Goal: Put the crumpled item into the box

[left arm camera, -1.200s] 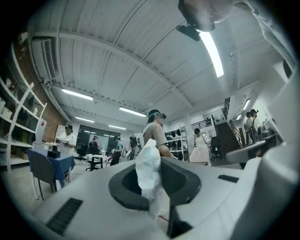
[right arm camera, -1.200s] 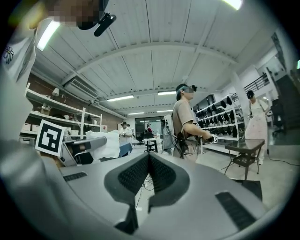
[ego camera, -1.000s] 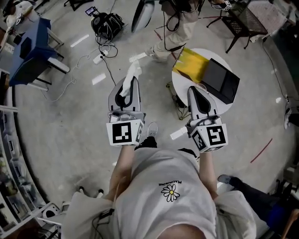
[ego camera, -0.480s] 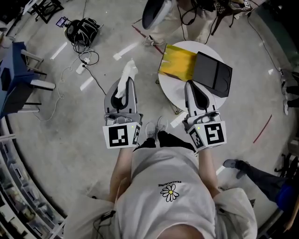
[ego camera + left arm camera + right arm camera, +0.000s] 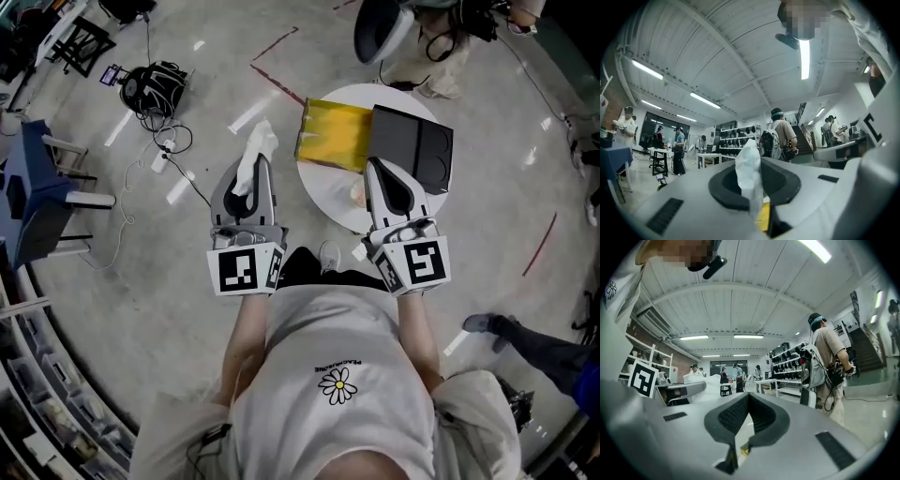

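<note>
**Crumpled item held short of the table**

The left gripper [image 5: 255, 171] pinches the white crumpled sheet [image 5: 257, 145] over open grey concrete floor [image 5: 159, 272], beside the round white table [image 5: 314, 192]. The right gripper [image 5: 375, 169], jaws together and empty, overhangs its edge near the black box [image 5: 412, 150]. The shirt print [image 5: 335, 367] is unreadable.

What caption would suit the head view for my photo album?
Looking down: left gripper pinches a crumpled white item; right gripper, shut and empty, hangs over a round white table.

The box [image 5: 412, 155] lies on the round table [image 5: 319, 187], right of a bag [image 5: 333, 136].
</note>
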Tool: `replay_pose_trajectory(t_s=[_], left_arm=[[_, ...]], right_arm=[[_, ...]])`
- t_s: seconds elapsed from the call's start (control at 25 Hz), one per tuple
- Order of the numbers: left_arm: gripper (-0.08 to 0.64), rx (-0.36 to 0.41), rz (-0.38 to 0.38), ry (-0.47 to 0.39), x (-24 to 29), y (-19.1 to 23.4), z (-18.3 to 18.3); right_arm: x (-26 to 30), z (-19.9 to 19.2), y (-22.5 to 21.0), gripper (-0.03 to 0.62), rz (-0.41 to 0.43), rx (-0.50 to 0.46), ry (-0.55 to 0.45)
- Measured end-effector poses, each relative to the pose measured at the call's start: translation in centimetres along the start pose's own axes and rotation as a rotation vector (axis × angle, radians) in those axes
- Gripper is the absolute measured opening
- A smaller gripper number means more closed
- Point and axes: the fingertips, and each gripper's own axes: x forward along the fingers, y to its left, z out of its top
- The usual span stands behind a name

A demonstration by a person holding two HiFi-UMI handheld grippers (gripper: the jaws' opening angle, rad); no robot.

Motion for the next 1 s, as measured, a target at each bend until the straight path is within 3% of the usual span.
replay_pose_trajectory(t_s=[0.52, 0.8, 1.0], left_arm=[[0.044, 0.014, -0.267, 0.049, 8.7, -6.5, -1.7], [0.044, 0.009, -0.409, 0.062, 12.1, -8.1, -2.2], [0.044, 0.002, -0.471, 0.070, 14.2, -8.1, -2.6]], right_arm=[[-2.9, 0.0, -6.5, 0.003, -0.273, 0.018, -0.001], [-2.8, 0.5, -8.3, 0.003, -0.424, 0.015, 0.004], [-2.3, 0.8, -8.8, 0.003, -0.494, 0.021, 0.006]])
